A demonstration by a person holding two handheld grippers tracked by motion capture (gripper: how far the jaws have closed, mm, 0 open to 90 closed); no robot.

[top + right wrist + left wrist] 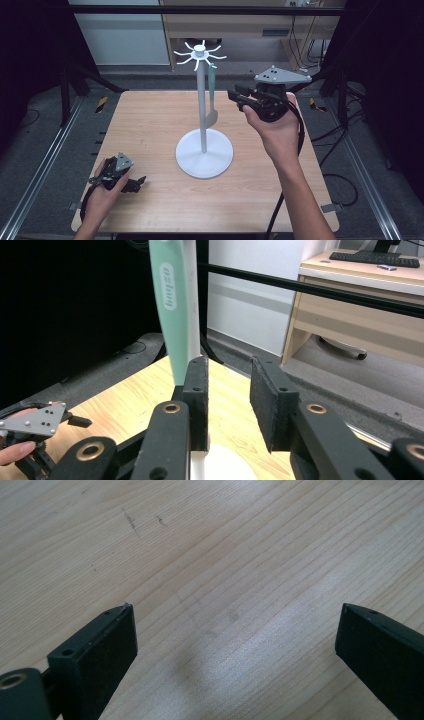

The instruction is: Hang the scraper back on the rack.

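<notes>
Wooden boards are making up the tabletop (150, 125) we are looking down on in the high view. A white stand (204, 150) is standing upright near its middle, on a round base, with short hooks fanning out at the top. A pale green spatula (212, 95) is hanging from one of those hooks, just beside the pole on its right. We are holding the left gripper (137, 182) low at the near left corner, well apart from the stand, pointing right. We are holding the right gripper (235, 96) raised at the right of the stand, pointing left toward the spatula, near it; from here we cannot tell whether it is touching.

Moving to the left gripper view, we are seeing the left gripper (230, 645) with its jaws spread wide, nothing between them, just above bare wood grain.

Moving to the right gripper view, the right gripper (230, 400) is showing its jaws parted with an empty gap. The spatula (172, 305) is hanging just beyond the tip of the jaw at the left of this view, outside the gap, with the pole of the stand (192, 295) right behind it. Farther off, low at the left, the left gripper (75, 421) is resting by the tabletop (125, 405).
</notes>
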